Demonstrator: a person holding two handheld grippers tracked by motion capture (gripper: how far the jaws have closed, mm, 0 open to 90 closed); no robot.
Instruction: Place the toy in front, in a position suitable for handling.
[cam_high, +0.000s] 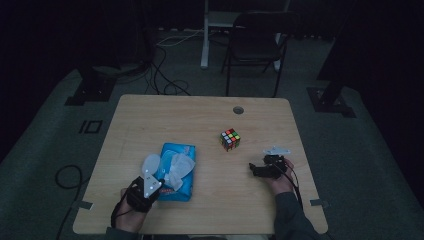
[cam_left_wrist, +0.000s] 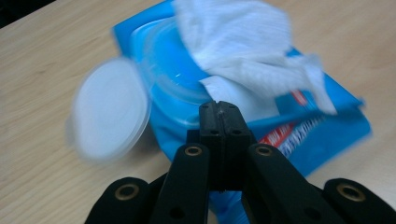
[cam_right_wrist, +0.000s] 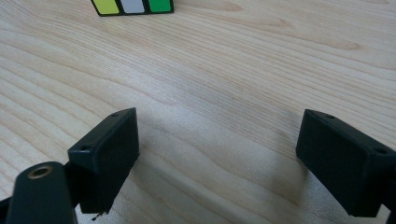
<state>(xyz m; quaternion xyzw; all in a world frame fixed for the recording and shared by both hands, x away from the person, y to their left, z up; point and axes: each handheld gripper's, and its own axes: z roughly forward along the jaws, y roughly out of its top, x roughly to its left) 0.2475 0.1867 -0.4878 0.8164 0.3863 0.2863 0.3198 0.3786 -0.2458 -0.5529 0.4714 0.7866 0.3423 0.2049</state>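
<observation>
A blue wet-wipe pack (cam_high: 181, 189) (cam_left_wrist: 317, 140) lies on the left half of the wooden table (cam_high: 210, 115). Its round white lid (cam_high: 150, 162) (cam_left_wrist: 109, 114) is flipped open. A white wipe (cam_high: 179, 166) (cam_left_wrist: 243, 42) sticks out of the opening and drapes over the pack. My left gripper (cam_high: 161, 181) (cam_left_wrist: 219, 109) rests at the pack's near edge, jaws pressed together on the wipe's near corner. My right gripper (cam_high: 254, 169) (cam_right_wrist: 219, 135) sits low over bare wood at the right, open with nothing between its jaws. A colour cube (cam_high: 230, 139) (cam_right_wrist: 133, 6) stands just beyond it.
A round cable hole (cam_high: 238, 110) sits near the table's far edge. A dark chair (cam_high: 257, 40) and floor cables (cam_high: 160, 75) lie beyond the table. Bare wood stretches between the pack and the cube.
</observation>
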